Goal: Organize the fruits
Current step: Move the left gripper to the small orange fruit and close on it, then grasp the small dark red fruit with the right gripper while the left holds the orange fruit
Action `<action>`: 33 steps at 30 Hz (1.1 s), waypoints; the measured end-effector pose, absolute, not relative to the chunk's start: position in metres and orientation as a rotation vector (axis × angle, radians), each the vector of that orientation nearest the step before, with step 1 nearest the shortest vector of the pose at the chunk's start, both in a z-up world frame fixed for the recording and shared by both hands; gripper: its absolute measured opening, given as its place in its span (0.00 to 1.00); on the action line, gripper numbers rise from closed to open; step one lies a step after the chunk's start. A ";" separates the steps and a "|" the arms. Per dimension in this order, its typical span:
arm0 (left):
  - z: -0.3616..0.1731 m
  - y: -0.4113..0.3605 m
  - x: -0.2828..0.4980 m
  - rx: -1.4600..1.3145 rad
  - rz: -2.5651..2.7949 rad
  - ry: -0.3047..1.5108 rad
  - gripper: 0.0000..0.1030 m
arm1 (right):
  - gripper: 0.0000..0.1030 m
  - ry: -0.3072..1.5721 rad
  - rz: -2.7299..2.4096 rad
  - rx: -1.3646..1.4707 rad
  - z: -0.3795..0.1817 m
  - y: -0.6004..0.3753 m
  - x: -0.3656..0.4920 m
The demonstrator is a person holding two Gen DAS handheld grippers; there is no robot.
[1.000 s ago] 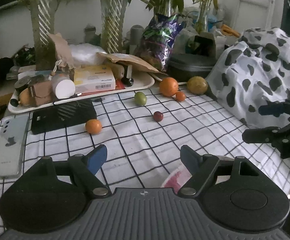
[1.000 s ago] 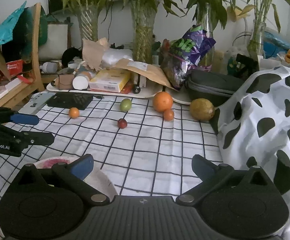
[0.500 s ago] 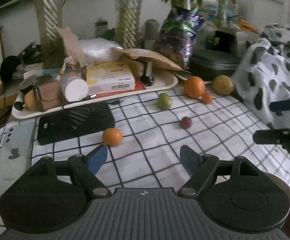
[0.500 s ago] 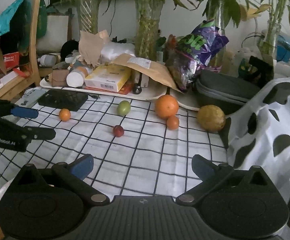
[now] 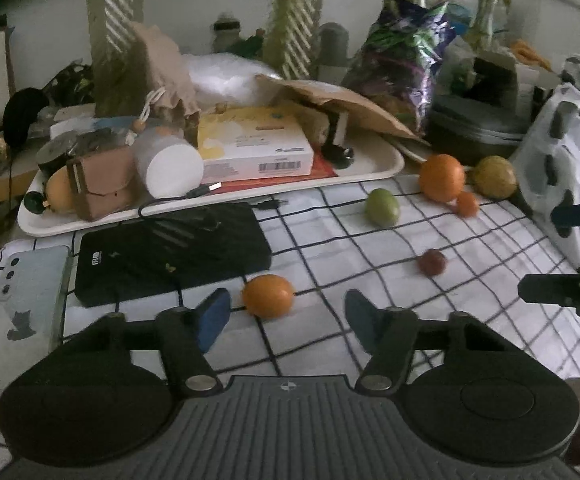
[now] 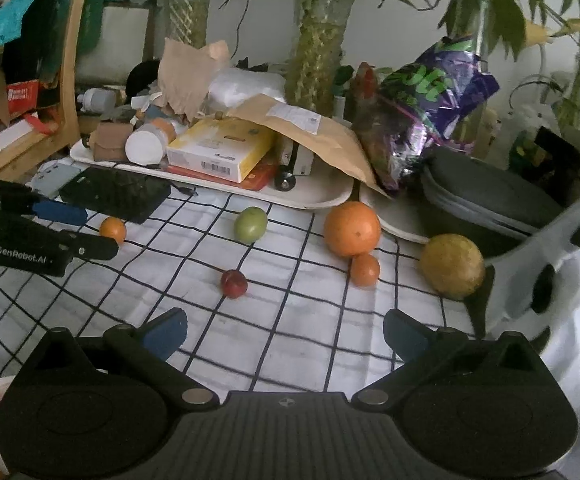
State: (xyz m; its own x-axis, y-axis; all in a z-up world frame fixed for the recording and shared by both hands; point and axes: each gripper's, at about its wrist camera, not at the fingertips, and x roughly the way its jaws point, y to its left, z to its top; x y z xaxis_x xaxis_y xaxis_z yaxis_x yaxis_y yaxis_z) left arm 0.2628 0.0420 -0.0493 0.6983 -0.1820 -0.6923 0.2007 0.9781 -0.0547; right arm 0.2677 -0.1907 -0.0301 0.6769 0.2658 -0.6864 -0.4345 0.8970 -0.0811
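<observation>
My left gripper (image 5: pixel 286 314) gapes wide, empty — small round orange fruit (image 5: pixel 268 295) just ahead btwn fingers, nearer left one.

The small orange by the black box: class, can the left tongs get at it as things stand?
Probably yes. The left tongs are open, the small orange lies just ahead between the fingers, and nothing blocks it.

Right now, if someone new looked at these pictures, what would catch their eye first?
Probably the big orange at the back of the checked cloth, a tiny orange fruit touching its front and a yellowish fruit to its right. Next, the left tongs, open just short of a small orange beside the black device. Behind all that sits a cluttered white tray.
</observation>
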 end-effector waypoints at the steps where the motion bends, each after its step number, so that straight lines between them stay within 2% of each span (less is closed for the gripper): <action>1: -0.051 0.044 0.266 0.022 -0.213 0.774 0.54 | 1.00 0.730 0.401 -0.250 -0.031 -0.189 0.271; 4: -0.057 0.046 0.274 0.025 -0.218 0.785 0.52 | 1.00 0.731 0.417 -0.259 -0.034 -0.185 0.278; 7: -0.062 0.046 0.281 0.033 -0.232 0.799 0.41 | 1.00 0.735 0.429 -0.275 -0.038 -0.181 0.285; 9: -0.065 0.046 0.284 0.040 -0.235 0.802 0.37 | 1.00 0.741 0.444 -0.266 -0.040 -0.179 0.289; 10: -0.065 0.046 0.285 0.050 -0.238 0.796 0.30 | 1.00 0.743 0.451 -0.261 -0.042 -0.178 0.291; 17: -0.063 0.043 0.286 0.081 -0.260 0.795 0.29 | 1.00 0.750 0.502 -0.258 -0.051 -0.168 0.302; 18: -0.061 0.043 0.286 0.078 -0.265 0.791 0.29 | 0.97 0.752 0.510 -0.258 -0.053 -0.167 0.303; 19: -0.061 0.043 0.286 0.073 -0.268 0.788 0.29 | 0.89 0.753 0.518 -0.256 -0.054 -0.165 0.305; 23: -0.060 0.045 0.286 0.056 -0.269 0.788 0.29 | 0.78 0.772 0.546 -0.250 -0.061 -0.158 0.311; 25: -0.059 0.047 0.286 0.047 -0.268 0.787 0.29 | 0.62 0.778 0.556 -0.245 -0.064 -0.154 0.313; 30: -0.058 0.048 0.286 0.036 -0.271 0.788 0.29 | 0.43 0.816 0.570 -0.184 -0.068 -0.154 0.320; 33: -0.058 0.048 0.286 0.037 -0.275 0.787 0.29 | 0.40 0.819 0.565 -0.144 -0.066 -0.156 0.322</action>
